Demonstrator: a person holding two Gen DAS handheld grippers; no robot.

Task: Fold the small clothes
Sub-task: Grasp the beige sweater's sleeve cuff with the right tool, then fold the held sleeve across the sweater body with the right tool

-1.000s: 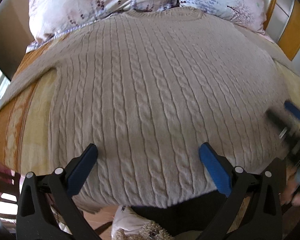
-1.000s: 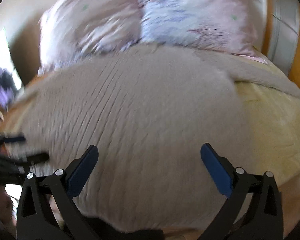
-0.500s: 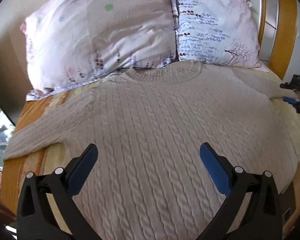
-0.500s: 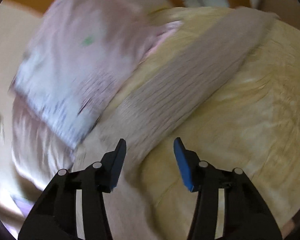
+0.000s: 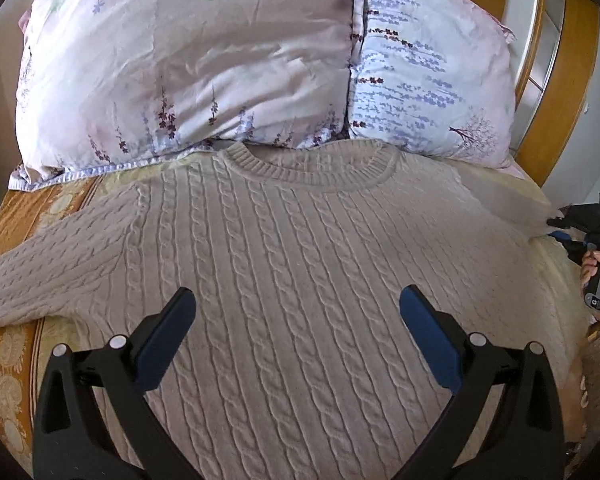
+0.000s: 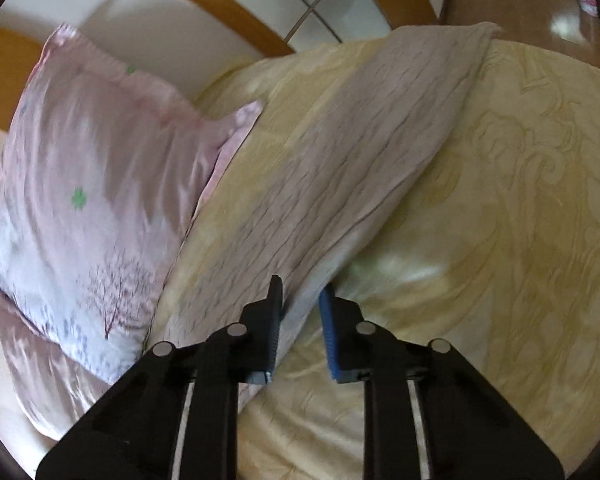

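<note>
A cream cable-knit sweater (image 5: pixel 300 264) lies flat, front up, on the bed, collar toward the pillows. My left gripper (image 5: pixel 296 328) hovers open and empty over the sweater's chest. Its left sleeve (image 5: pixel 52 264) stretches out to the left edge. My right gripper (image 6: pixel 300 312) has its jaws nearly closed around the lower edge of the right sleeve (image 6: pixel 364 152), near the shoulder end. It also shows at the right edge of the left wrist view (image 5: pixel 564 232), held by a hand.
Two floral pillows (image 5: pixel 188 64) (image 5: pixel 428 80) lean against the wooden headboard (image 5: pixel 572 80) behind the collar. The yellow patterned bedcover (image 6: pixel 520 240) extends to the right of the sleeve. The bed's left edge (image 5: pixel 4 360) is close to the left sleeve.
My left gripper pulled back and up, so the collar and pillows came into view. My right gripper swung to the right sleeve and narrowed its jaws around the sleeve edge.
</note>
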